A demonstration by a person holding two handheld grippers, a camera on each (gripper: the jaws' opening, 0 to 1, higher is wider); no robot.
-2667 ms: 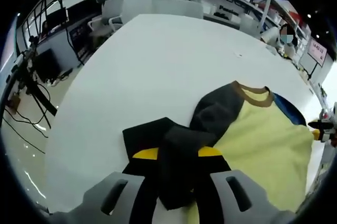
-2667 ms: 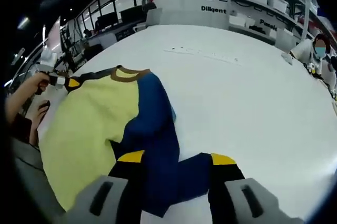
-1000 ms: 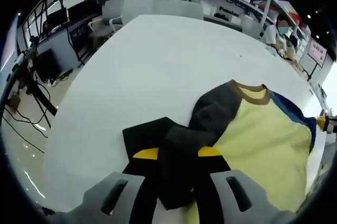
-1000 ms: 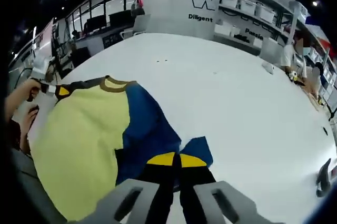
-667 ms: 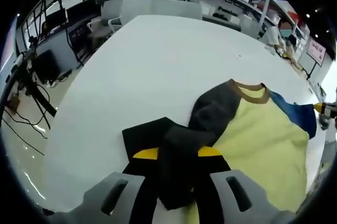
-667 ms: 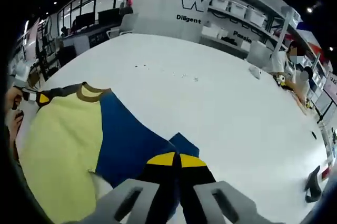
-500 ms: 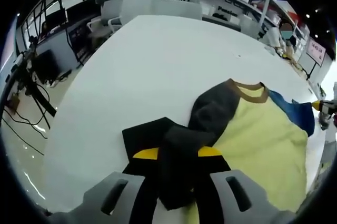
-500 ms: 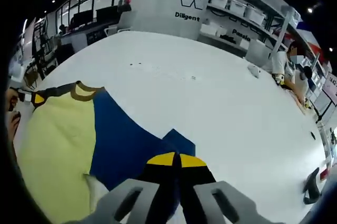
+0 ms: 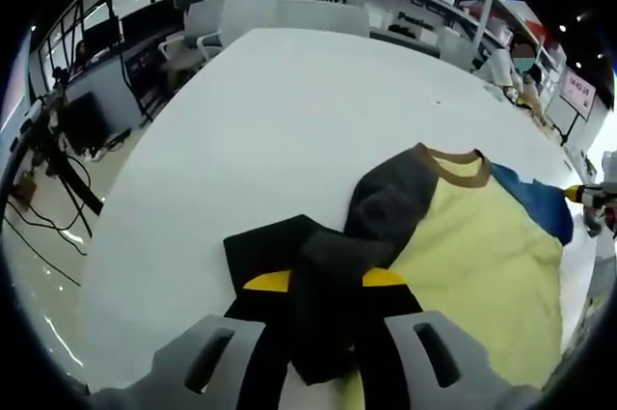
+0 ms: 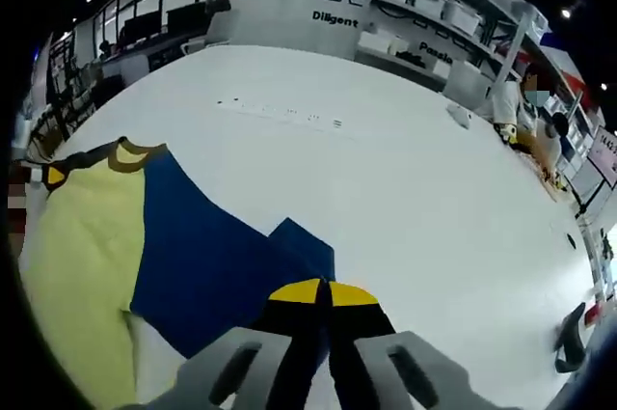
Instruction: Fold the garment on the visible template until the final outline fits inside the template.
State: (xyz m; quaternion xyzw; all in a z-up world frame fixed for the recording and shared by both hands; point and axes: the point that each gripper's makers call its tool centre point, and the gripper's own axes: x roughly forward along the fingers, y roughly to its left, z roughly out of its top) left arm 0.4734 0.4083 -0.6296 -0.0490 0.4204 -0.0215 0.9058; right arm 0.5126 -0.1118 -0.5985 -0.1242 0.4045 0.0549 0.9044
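Both jaws pinch garment [image 9: 463,246] sleeves.

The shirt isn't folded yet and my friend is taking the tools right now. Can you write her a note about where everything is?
Left tool: shut on the dark sleeve, low over the table.
Right tool: shut on the blue sleeve, which is pulled out away from the shirt.
Shirt: flat on the white table, yellow body face up, brown collar at the far end. I can't make out a template outline.
Done: both sleeves gripped.
Left: probably fold each sleeve in over the yellow body, then fold the body until it fits the template.
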